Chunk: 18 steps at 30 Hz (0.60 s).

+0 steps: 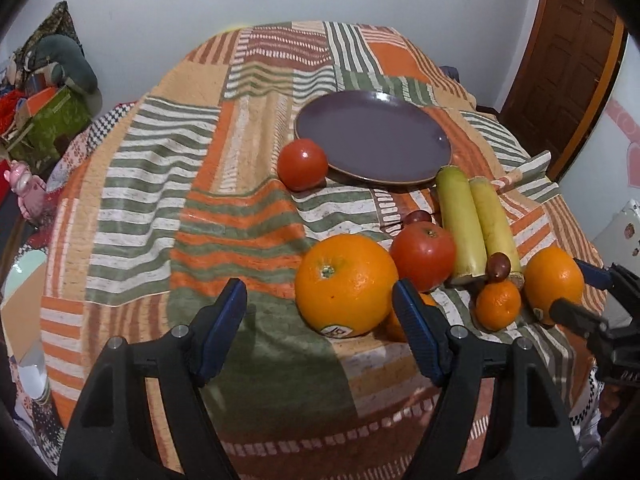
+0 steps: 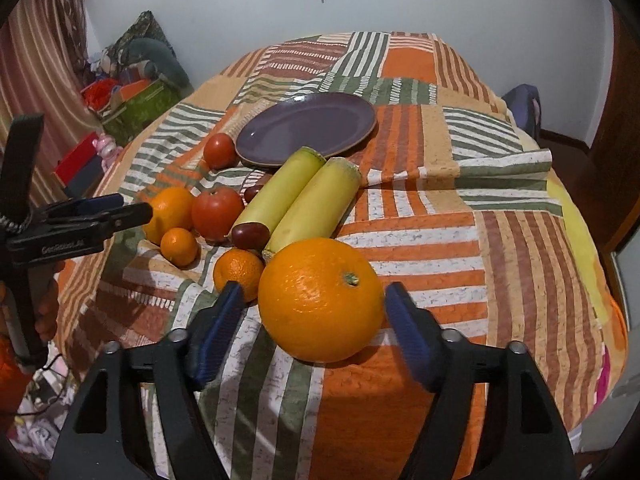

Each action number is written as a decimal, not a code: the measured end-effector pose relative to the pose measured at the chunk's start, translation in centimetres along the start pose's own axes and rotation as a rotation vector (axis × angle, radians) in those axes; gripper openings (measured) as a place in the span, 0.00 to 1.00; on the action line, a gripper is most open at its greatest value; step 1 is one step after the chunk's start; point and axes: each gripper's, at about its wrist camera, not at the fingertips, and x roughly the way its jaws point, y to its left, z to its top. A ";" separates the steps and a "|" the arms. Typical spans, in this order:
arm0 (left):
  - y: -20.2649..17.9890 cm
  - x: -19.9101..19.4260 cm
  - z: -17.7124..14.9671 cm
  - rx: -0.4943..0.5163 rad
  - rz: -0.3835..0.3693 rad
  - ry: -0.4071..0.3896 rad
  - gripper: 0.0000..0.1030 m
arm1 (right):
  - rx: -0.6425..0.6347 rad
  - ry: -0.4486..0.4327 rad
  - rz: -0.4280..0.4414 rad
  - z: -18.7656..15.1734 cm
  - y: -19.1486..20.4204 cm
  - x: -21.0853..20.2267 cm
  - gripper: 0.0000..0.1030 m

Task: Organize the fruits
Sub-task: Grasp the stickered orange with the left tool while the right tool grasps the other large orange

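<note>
striped patchwork cloth (image 2: pixel 420 216) | green box (image 1: pixel 56 120) | wooden door (image 1: pixel 568 52) | pink figurine (image 1: pixel 28 188)

Left gripper (image 1: pixel 320 312) low over near edge, jaws spread wide. Right gripper (image 2: pixel 314 320) likewise spread, nothing clamped.

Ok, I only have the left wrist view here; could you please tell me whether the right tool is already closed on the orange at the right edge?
Observer: No. The right tool is open, and the orange sits between its fingers with a gap on each side.
Operator: Thank you. And what is the orange shape hidden behind the finger of my left tool?
Observer: A whole small mandarin, lying on the cloth beside the other large orange.
</note>
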 end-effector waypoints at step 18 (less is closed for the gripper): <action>-0.1 3.4 1.1 -0.048 -0.077 0.070 0.74 | 0.029 0.074 0.040 -0.4 -0.9 2.3 0.66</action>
